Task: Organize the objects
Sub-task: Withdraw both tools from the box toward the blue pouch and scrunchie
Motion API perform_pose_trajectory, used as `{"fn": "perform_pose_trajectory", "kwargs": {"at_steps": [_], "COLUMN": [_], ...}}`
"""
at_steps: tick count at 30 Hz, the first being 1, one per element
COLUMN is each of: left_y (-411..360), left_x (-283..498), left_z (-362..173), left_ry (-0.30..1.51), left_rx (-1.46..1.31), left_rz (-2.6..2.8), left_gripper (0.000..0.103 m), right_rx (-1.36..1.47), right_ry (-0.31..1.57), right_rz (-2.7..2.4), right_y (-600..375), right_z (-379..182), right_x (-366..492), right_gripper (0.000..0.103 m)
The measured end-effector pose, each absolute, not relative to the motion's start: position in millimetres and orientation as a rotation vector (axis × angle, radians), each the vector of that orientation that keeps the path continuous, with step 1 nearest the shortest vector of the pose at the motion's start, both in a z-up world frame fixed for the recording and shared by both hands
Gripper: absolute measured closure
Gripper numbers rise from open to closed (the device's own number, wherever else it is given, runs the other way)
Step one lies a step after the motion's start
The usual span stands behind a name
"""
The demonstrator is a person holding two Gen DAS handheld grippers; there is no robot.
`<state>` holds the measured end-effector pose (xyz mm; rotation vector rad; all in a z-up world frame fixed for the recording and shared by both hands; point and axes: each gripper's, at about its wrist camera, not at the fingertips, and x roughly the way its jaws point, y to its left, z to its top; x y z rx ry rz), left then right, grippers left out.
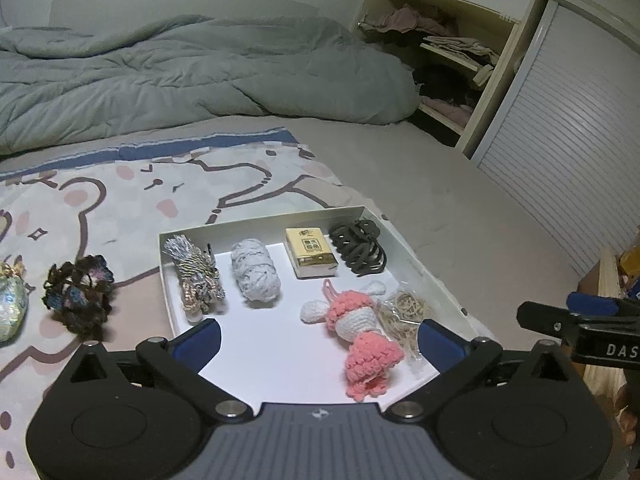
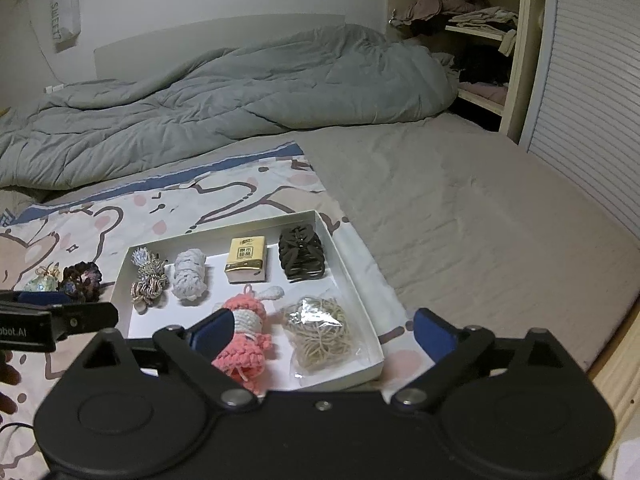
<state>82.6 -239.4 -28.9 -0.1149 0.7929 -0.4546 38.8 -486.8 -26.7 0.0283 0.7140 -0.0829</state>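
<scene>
A shallow white tray [image 1: 264, 222] [image 2: 224, 224] lies on a cartoon-print cloth on the bed. Inside it are a metallic cord bundle [image 1: 196, 276], a white yarn bundle [image 1: 254, 270], a yellow box [image 1: 310, 252], a black hair claw [image 1: 358, 246], a pink crochet doll [image 1: 360, 328] [image 2: 244, 340] and a bag of rubber bands [image 1: 404, 312] [image 2: 320, 328]. Left of the tray lie a dark crochet scrunchie [image 1: 78, 290] [image 2: 82, 280] and an iridescent pouch [image 1: 10, 308]. My left gripper [image 1: 320, 338] and right gripper [image 2: 324, 326] hover open over the tray's near side, holding nothing.
A rumpled grey duvet [image 1: 180, 72] covers the far half of the bed. Open shelves with clothes [image 1: 452, 52] and a slatted sliding door [image 1: 560, 140] stand at the right. Bare mattress [image 2: 460, 208] stretches right of the tray. A wooden bed edge [image 2: 616, 372] runs at the lower right.
</scene>
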Motion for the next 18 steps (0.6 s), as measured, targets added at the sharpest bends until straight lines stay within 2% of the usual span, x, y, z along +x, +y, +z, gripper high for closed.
{"fn": "perform_pose_trajectory", "kwargs": {"at_steps": [3, 18], "left_y": [-237.3, -199.1], "left_x": [81.8, 90.0], "left_z": [-27.4, -24.6], "left_ry": [0.789, 0.79], "left_rx": [-0.106, -0.096], "left_rz": [-0.448, -0.374], "left_gripper": [0.0, 0.0], "right_rx": [0.021, 0.016], "right_ry": [0.709, 0.703], "right_rz": [-0.093, -0.103], "right_y": [-485.9, -470.5], "right_z": [-24.7, -24.6], "right_x": [36.6, 45.5], "right_gripper": [0.0, 0.0]}}
